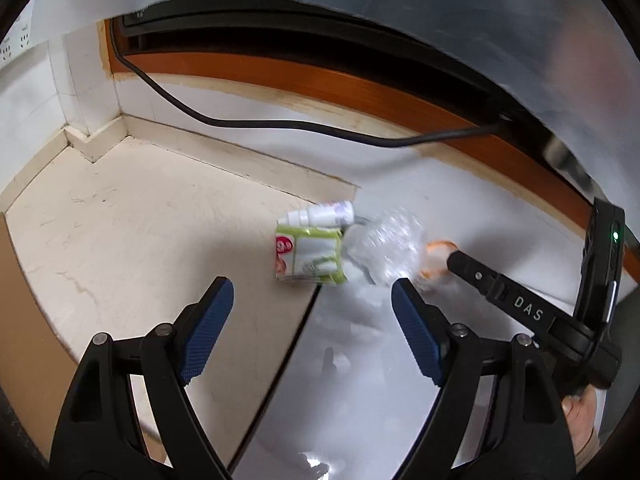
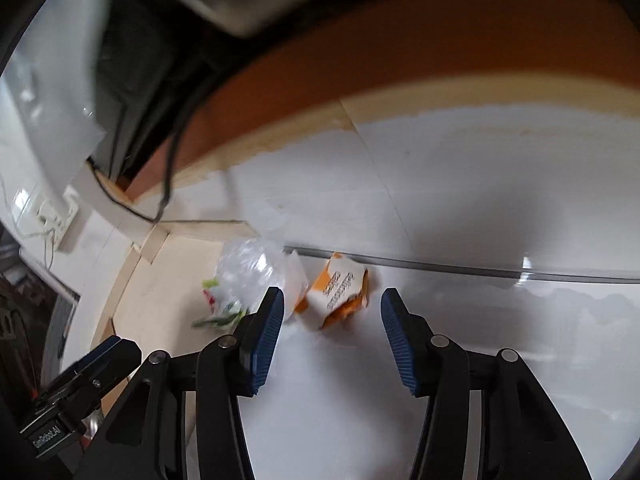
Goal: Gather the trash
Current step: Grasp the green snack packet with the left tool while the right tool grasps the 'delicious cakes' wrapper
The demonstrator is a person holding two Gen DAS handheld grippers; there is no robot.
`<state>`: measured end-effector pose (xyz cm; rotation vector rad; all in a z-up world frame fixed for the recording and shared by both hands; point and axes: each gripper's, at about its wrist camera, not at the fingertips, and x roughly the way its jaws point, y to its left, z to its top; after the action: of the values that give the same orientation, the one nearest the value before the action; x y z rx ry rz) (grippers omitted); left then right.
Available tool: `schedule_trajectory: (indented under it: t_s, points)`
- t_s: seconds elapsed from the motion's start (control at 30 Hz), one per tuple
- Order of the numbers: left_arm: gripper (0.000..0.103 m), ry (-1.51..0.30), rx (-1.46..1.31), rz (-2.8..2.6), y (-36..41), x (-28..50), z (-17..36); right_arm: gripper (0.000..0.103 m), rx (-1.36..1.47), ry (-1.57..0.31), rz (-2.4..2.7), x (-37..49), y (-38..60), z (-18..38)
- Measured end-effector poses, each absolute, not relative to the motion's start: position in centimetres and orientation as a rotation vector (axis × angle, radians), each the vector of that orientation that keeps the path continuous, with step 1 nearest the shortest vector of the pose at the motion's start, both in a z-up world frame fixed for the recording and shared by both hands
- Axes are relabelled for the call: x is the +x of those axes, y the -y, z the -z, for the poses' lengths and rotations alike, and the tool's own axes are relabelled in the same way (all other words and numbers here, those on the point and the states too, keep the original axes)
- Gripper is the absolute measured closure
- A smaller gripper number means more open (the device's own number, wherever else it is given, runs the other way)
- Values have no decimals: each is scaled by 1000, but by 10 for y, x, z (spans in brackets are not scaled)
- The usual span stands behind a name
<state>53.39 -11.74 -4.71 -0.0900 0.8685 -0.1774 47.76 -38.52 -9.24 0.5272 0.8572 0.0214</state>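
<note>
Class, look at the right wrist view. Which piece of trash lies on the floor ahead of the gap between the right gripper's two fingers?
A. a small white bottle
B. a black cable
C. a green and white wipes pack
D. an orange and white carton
D: the crumpled orange and white carton lies ahead of the open right gripper, untouched, with the clear plastic bag off to its left.

The floor [image 1: 132,216] to the left of the left gripper [image 1: 312,300] looks like smooth cream stone, and the white sheet [image 2: 480,208] ahead of the right gripper [image 2: 332,308] is shiny. Just past the tips lie a crinkly clear plastic bag [image 1: 384,244], a glossy green packet [image 1: 310,256], a white plastic bottle [image 1: 324,213] and an orange paper box [image 2: 340,292]. Both grippers have black plastic arms and bumpy blue pads [image 1: 210,320]
</note>
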Motion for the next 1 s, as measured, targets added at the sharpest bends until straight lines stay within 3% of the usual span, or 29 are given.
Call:
schedule_trajectory:
  t_s: [0.13, 0.83, 0.93, 1.0]
  points:
    - [24, -876, -111, 163, 116, 551, 59, 67, 576, -865, -24, 496, 389, 106]
    - [24, -1006, -93, 159, 143, 616, 130, 73, 534, -867, -137, 490, 384, 116]
    - [33, -1002, -68, 144, 146, 621, 132, 74, 530, -867, -142, 482, 389, 111]
    - [48, -999, -35, 127, 150, 623, 132, 74, 528, -869, -147, 479, 393, 109]
